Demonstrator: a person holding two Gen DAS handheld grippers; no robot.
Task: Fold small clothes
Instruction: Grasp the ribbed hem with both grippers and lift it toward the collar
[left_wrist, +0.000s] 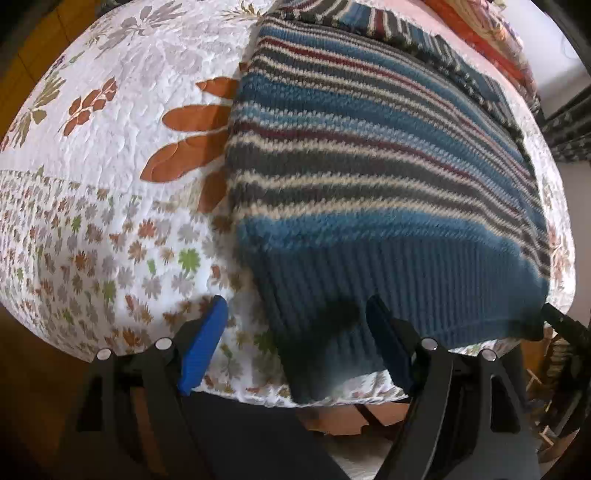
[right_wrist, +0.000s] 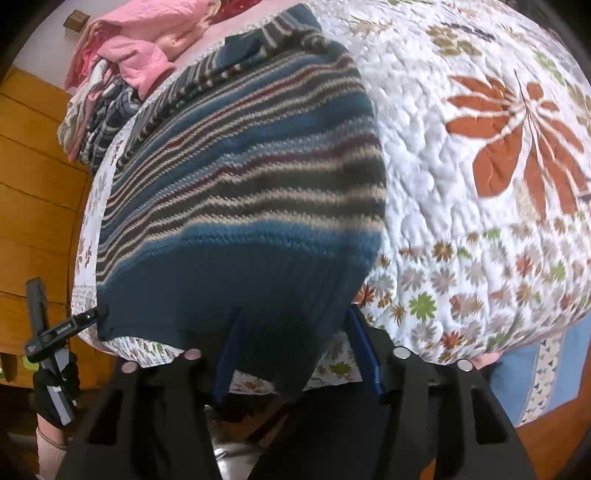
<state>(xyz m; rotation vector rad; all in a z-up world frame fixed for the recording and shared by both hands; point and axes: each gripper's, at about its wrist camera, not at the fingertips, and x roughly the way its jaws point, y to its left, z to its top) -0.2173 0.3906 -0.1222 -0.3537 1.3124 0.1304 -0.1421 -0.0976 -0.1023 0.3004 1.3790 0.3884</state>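
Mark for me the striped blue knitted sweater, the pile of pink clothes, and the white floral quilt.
Striped blue knitted sweater (left_wrist: 369, 177): left wrist view, on the middle of its striped body.
Pile of pink clothes (right_wrist: 140, 48): right wrist view, on the top pink garment.
White floral quilt (left_wrist: 110, 155): left wrist view, on a bare patch beside the sweater.

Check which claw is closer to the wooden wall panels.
Left. The left claw is at the sweater corner on the side of the wooden wall panels; the right claw straddles the opposite hem corner, farther away.
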